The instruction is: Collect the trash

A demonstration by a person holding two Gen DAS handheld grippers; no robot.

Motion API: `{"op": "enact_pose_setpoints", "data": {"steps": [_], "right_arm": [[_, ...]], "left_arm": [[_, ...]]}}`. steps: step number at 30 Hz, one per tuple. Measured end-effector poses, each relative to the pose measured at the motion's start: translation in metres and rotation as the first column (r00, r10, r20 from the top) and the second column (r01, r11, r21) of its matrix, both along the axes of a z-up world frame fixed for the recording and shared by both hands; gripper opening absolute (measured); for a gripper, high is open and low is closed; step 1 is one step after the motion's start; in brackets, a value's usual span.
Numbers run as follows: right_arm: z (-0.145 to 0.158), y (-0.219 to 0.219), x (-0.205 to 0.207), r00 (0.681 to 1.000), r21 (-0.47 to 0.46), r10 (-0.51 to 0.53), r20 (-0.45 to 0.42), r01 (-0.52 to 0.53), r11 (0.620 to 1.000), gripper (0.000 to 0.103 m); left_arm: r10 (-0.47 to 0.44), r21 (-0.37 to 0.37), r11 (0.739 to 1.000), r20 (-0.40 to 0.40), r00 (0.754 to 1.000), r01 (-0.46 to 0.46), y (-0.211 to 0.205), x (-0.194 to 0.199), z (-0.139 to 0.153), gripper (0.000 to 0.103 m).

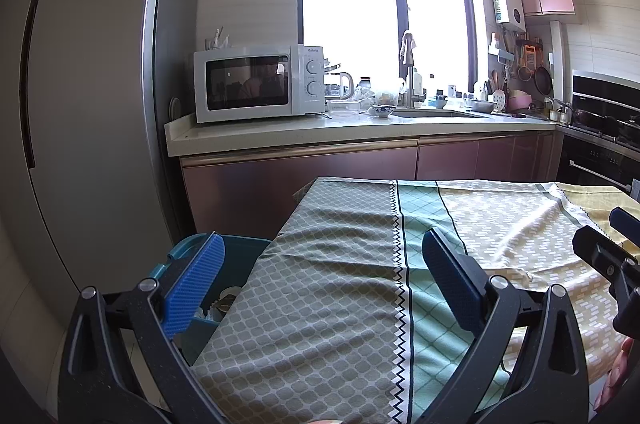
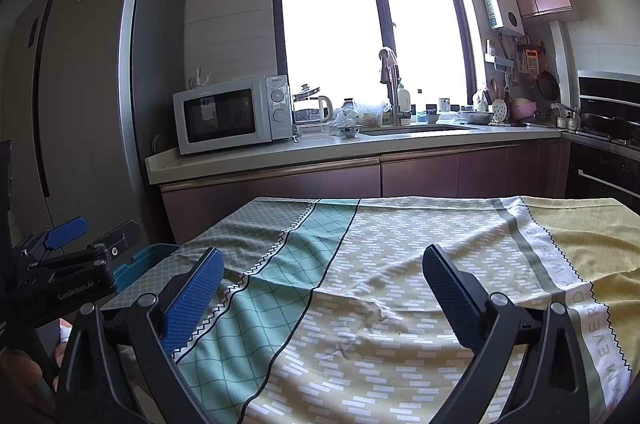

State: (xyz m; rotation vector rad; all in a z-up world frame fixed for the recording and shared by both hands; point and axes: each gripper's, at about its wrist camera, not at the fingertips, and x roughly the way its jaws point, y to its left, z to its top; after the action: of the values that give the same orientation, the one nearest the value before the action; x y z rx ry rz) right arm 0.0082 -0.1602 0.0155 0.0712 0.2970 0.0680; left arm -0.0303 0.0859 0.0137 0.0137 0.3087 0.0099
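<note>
Over the table's left edge: left gripper (image 1: 322, 274) spread wide, ridged blue pads empty. Beside it, over the creased, patterned tablecloth (image 2: 380, 264): right gripper (image 2: 322, 274), equally wide, holding nothing. Below that left edge, against the cloth's hanging hem: teal plastic bin (image 1: 244, 252), squarish, with crumpled scraps (image 1: 224, 300) inside.

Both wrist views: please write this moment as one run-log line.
left hand-held gripper: open, empty | right hand-held gripper: open, empty | patterned green-and-yellow tablecloth: no trash visible | teal plastic bin: beside table, left, contains trash
</note>
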Motion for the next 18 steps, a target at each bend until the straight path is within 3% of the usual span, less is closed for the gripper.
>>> {"op": "enact_pose_setpoints", "data": {"steps": [18], "right_arm": [[-0.0014, 0.0004, -0.0008, 1.0, 0.003, -0.004, 0.0, 0.004, 1.0, 0.096]], "left_arm": [[-0.005, 0.001, 1.0, -0.003, 1.0, 0.005, -0.003, -0.0008, -0.0019, 0.097]]}}
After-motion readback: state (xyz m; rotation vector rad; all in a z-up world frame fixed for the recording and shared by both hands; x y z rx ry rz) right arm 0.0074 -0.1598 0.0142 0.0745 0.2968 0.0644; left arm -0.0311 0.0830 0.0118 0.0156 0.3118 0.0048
